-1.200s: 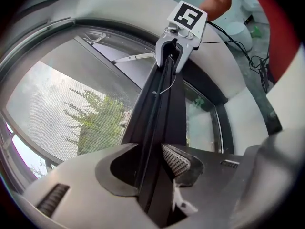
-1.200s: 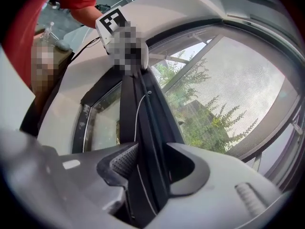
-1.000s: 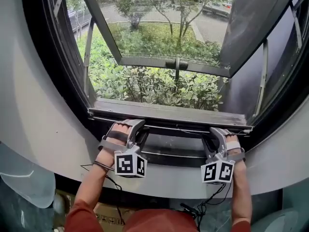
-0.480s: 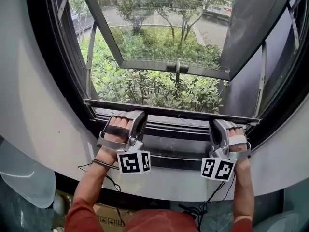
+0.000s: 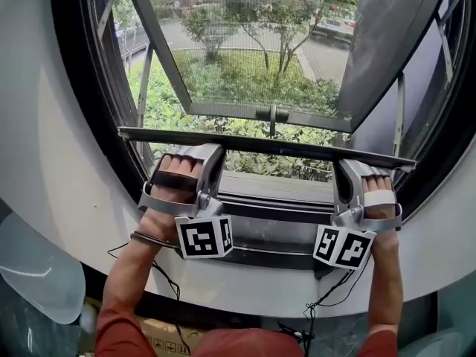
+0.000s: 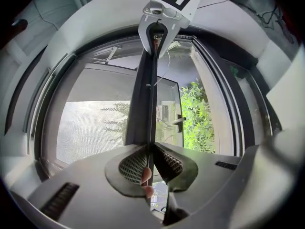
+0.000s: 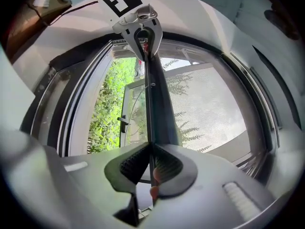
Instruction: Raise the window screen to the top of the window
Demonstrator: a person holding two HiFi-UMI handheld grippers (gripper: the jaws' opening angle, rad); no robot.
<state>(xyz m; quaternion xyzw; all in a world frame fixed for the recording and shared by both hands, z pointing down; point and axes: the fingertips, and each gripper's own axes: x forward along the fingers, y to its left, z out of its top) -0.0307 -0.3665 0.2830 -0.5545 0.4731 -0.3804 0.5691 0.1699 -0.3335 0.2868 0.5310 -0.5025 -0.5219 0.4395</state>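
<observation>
Head view: the screen's bar (image 5: 275,146) is a thin dark strip running the full width of the opening, tilted slightly down to the right. It hangs clear above the sill (image 5: 275,192) and sits just under the lower rail of the sash (image 5: 260,112), which is swung outward. My left gripper (image 5: 195,151) meets the bar near its left end and my right gripper (image 5: 362,166) near its right end. Their marker cubes face me, and shrubs (image 5: 160,103) fill the ground outside.

Left gripper view: the jaws have just been closing and now pinch the bar's thin edge between their ribbed pads. The bar runs straight up the picture to the right gripper at the top. It is dark and flat with a fine seam along its length. On its left spreads the grey mesh (image 6: 95,128), fine-woven and dappled with tree shadows. On its right I see the open window and green leaves.

Right gripper view: these jaws have also just been closing, and they clamp the same edge. The bar climbs to the left gripper at the top. Here the mesh lies to its right and the greenery to its left.
</observation>
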